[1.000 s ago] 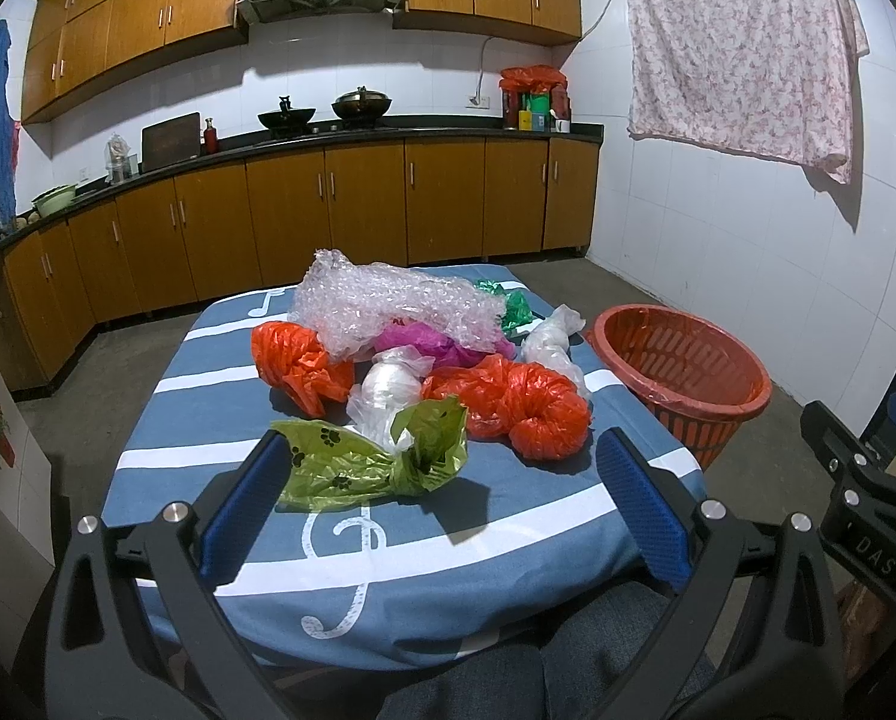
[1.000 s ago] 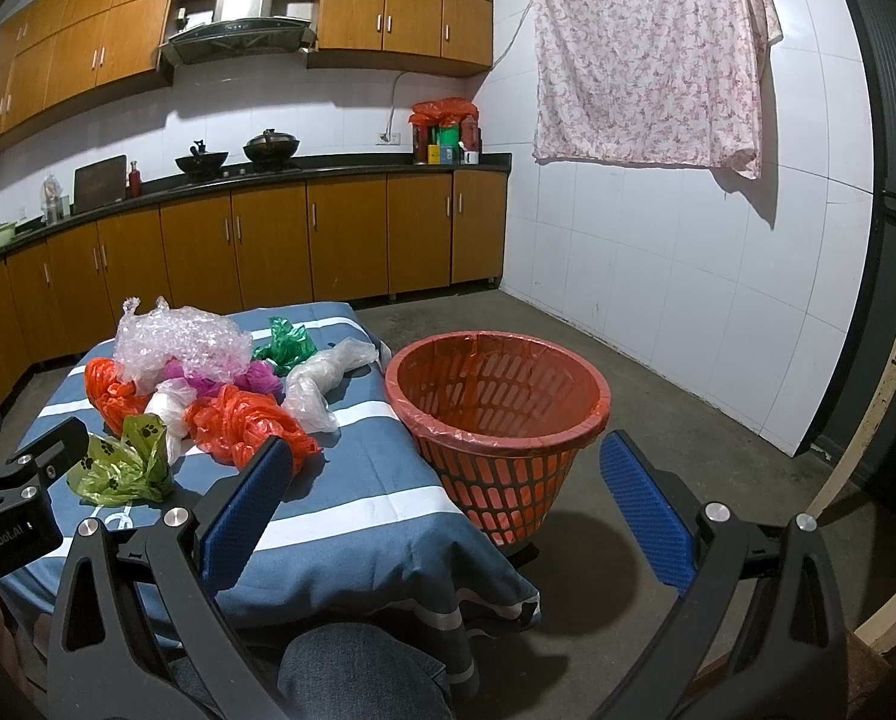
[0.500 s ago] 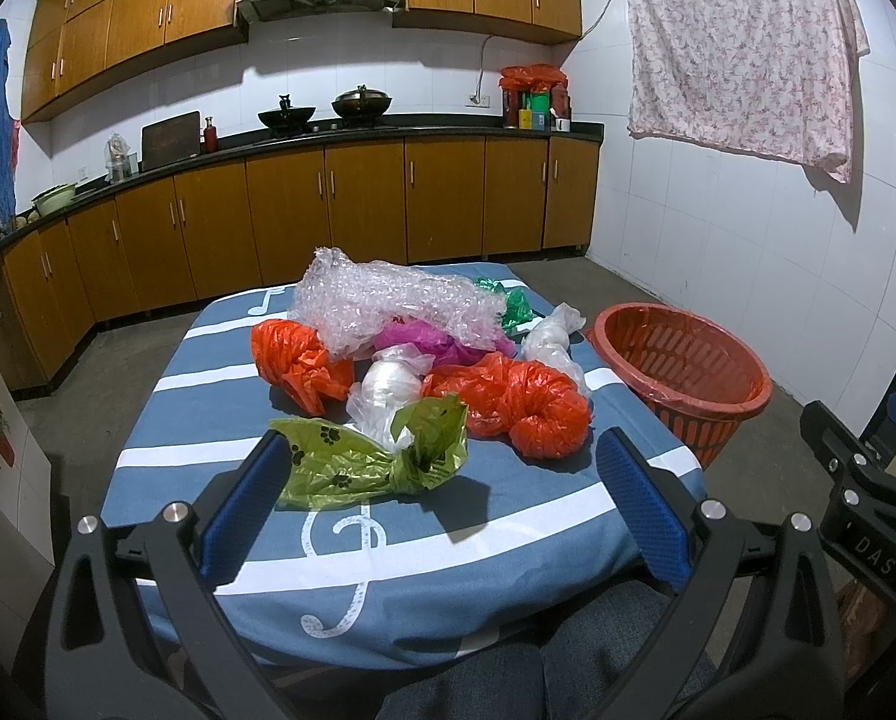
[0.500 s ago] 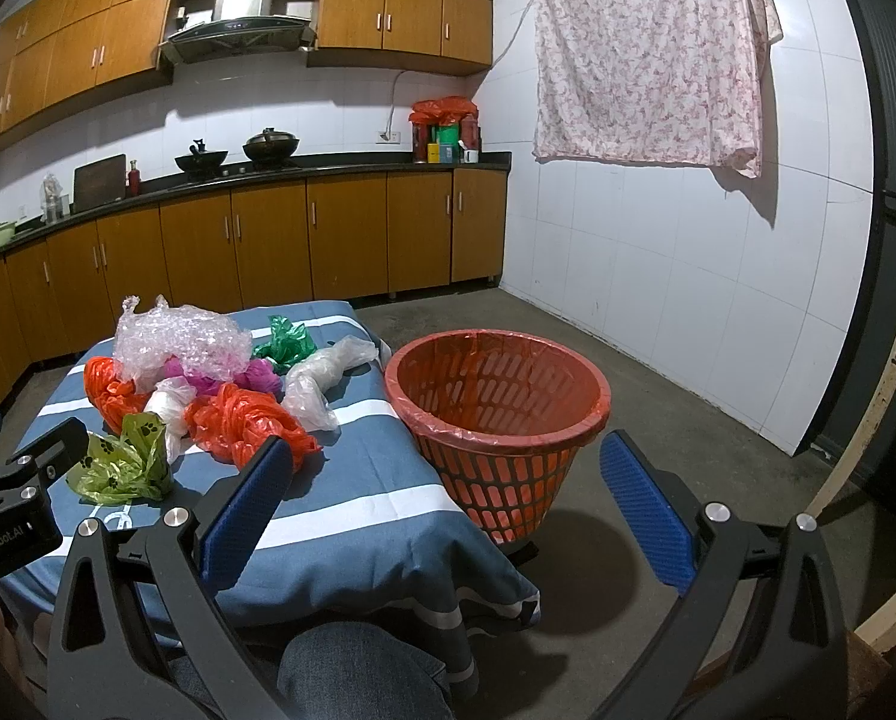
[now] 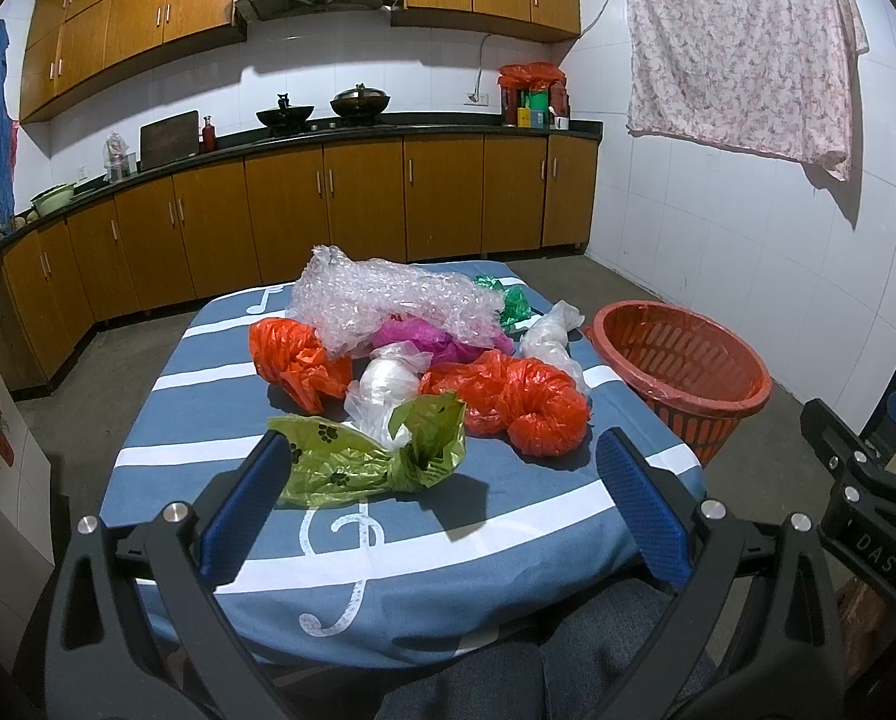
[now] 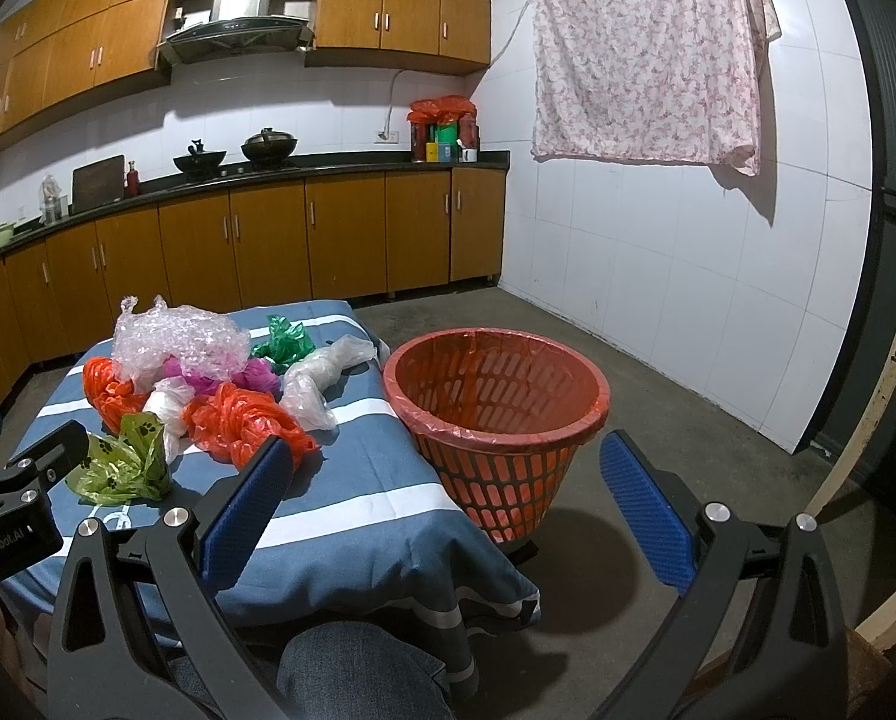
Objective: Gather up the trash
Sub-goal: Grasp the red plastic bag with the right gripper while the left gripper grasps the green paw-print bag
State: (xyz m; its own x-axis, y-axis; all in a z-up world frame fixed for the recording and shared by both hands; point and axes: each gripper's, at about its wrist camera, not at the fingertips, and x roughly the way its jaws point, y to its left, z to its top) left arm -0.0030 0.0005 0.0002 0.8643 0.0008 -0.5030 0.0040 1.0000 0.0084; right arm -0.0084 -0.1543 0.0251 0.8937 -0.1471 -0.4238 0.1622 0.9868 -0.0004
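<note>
The left gripper (image 5: 442,498) hangs with its blue-padded jaws spread wide and empty above the near edge of the blue white-striped tablecloth (image 5: 496,546); just ahead of its left finger lies the crumpled green paw-print plastic bag (image 5: 364,462), with orange bags and bubble wrap (image 5: 388,306) beyond. The right gripper (image 6: 442,498) also gapes empty, the red slotted plastic basket (image 6: 496,414) straight ahead between its fingers.

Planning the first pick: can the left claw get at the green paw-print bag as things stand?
Probably yes: the left claw is open, and the green paw-print bag lies nearest on the table, with nothing between.
</note>
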